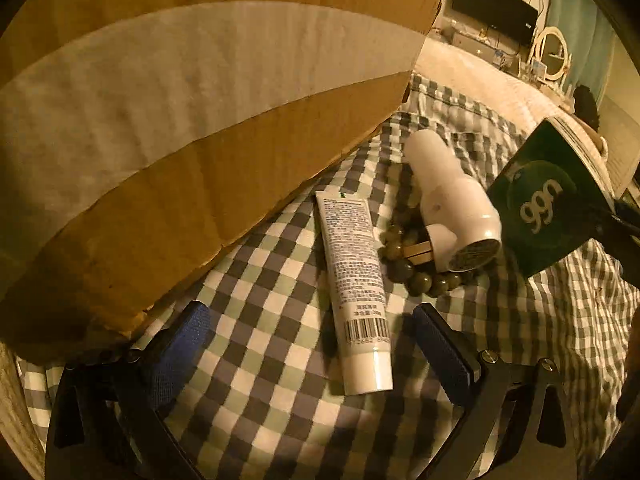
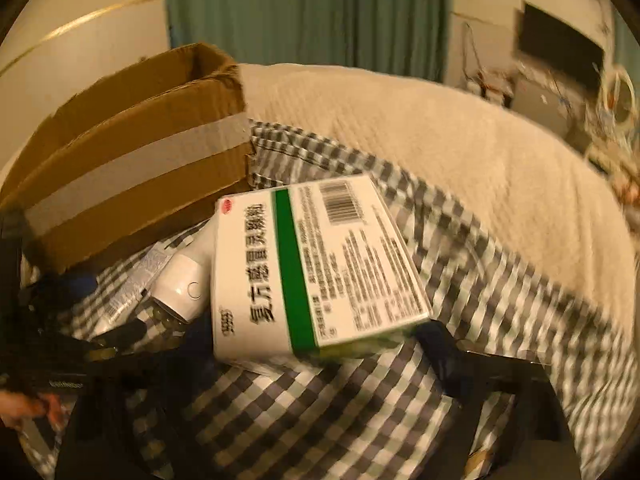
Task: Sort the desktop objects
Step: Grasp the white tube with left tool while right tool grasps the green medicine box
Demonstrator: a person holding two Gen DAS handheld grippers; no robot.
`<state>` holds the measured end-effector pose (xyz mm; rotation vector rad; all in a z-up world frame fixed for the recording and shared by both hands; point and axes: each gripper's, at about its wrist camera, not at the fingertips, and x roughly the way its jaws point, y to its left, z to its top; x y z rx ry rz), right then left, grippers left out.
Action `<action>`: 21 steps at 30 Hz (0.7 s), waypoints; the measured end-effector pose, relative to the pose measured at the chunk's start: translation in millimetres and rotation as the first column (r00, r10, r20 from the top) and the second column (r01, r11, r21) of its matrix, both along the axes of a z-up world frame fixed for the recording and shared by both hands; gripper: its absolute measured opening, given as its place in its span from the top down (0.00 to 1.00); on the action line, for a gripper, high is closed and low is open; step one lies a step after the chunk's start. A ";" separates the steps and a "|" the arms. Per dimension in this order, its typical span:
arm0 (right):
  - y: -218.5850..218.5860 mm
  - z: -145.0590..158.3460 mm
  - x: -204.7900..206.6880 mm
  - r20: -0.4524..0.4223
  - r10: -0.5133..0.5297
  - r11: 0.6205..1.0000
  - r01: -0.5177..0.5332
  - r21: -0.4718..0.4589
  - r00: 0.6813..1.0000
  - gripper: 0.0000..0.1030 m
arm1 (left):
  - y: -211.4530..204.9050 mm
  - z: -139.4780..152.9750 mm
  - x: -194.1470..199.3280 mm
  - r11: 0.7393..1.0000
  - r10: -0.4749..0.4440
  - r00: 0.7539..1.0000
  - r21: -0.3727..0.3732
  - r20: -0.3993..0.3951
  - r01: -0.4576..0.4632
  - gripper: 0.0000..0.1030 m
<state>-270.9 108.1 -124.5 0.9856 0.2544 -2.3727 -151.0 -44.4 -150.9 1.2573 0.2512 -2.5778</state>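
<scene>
Holding a white-and-green medicine box (image 2: 320,268) between its fingers, the right gripper (image 2: 320,344) hangs above the checkered bedsheet (image 2: 320,420). Only the left view shows the box's dark green end marked 999 (image 1: 548,204). The left gripper (image 1: 316,344) stands wide open around a white tube (image 1: 356,292), beside green beads (image 1: 416,276), a white lint shaver (image 1: 452,208) and the cardboard box (image 1: 180,140).

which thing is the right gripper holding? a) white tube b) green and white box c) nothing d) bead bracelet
b, the box sits between the right gripper's fingers, lifted off the checked cloth; the tube and beads lie on the cloth.
</scene>
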 end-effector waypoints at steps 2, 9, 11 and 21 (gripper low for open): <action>10.7 -0.9 7.2 0.016 -0.050 0.998 0.051 -0.042 0.999 0.24 | -0.4 1.2 1.4 1.000 -0.001 1.000 0.003 0.005 0.001 0.08; 48.0 12.7 56.9 0.070 -0.156 0.985 0.160 -0.064 0.985 0.24 | 8.1 13.1 12.5 0.996 -0.090 0.996 0.003 0.010 0.090 0.76; 59.6 24.4 70.9 0.071 -0.185 0.980 0.189 -0.064 0.980 0.24 | 10.3 18.0 19.2 0.994 -0.108 0.994 0.025 0.009 0.108 0.76; 111.0 97.0 149.6 0.037 -0.321 0.944 0.322 -0.067 0.947 0.24 | 30.1 85.1 59.4 0.980 -0.197 0.974 0.000 -0.112 0.199 0.76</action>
